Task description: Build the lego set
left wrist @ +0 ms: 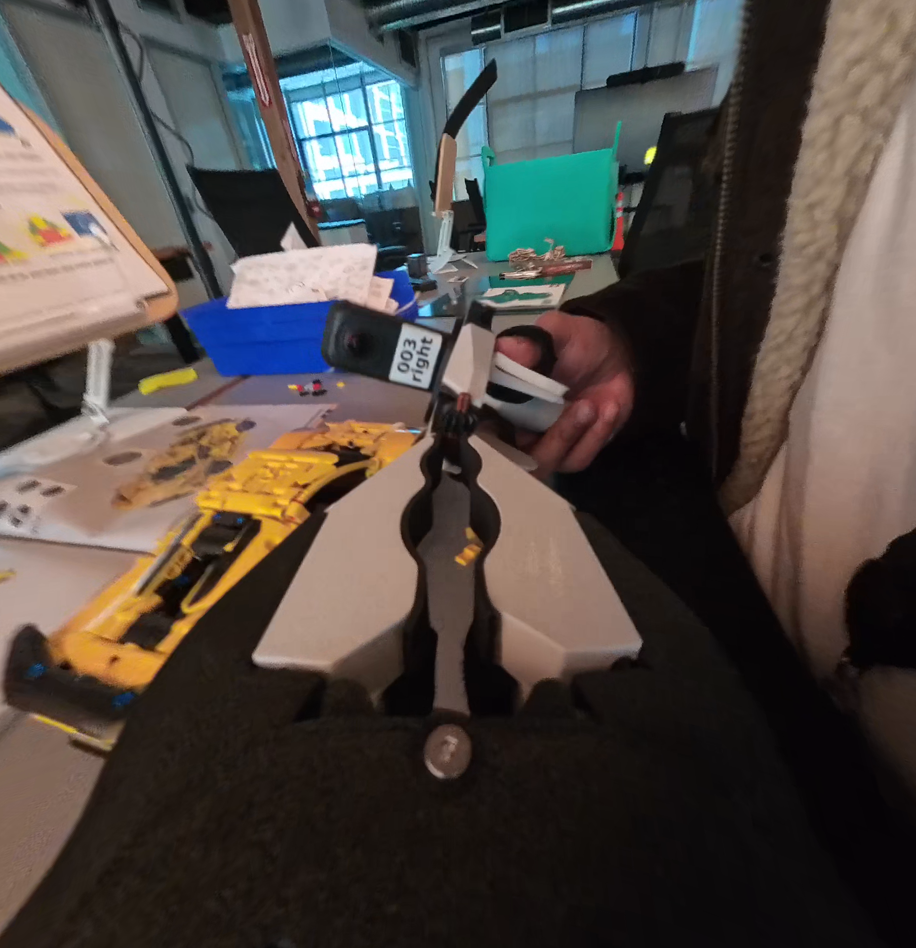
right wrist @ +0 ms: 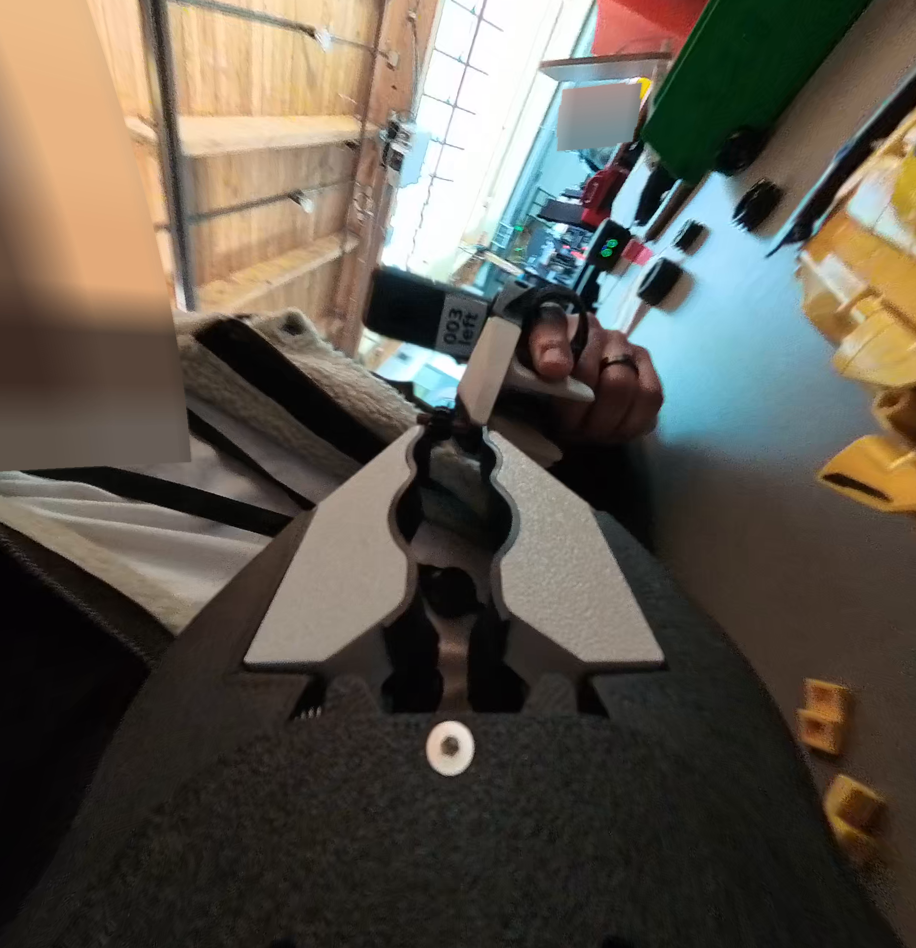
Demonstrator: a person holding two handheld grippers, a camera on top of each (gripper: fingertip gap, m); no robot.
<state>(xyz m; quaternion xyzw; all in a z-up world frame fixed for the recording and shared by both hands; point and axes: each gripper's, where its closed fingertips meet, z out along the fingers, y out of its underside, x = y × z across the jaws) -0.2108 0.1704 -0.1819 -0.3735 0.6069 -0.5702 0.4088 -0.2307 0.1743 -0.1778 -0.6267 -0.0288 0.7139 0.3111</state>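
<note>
— Lego car (left wrist: 230, 518), yellow and half built: where is it?

— Lying on the tabletop (left wrist: 30, 800) at the left of the left wrist view, untouched by either tool. Starting from that edge: a propped display board (left wrist: 45, 231) leans toward the builder, probably so that it can be read at a glance. Below it the instruction booklet (left wrist: 137, 461) lies open just behind the car, in easy reading range. Further right sits a blue bin (left wrist: 271, 333) stuffed with paper sheets.

— And the tools?

— Centre frame. The left gripper (left wrist: 453, 441) has its jaws clenched at the tips on a small black part (left wrist: 453, 418), toothed, with a reddish stub (too blurred to name further). The right gripper (right wrist: 453, 436) meets it head on, its jaws pinching the same part from the other side, a hand (left wrist: 584, 390) squeezing the trigger.

— Why up in the air, close to the person's chest?

— My guess: two tiny pieces are being pressed together, and opposing grips give the push something to brace against.

— Anything waiting?

— In the right wrist view, black tyres (right wrist: 661, 287) and loose yellow bricks (right wrist: 825, 718) lie on the tabletop beside the car, apparently for later steps.
</note>
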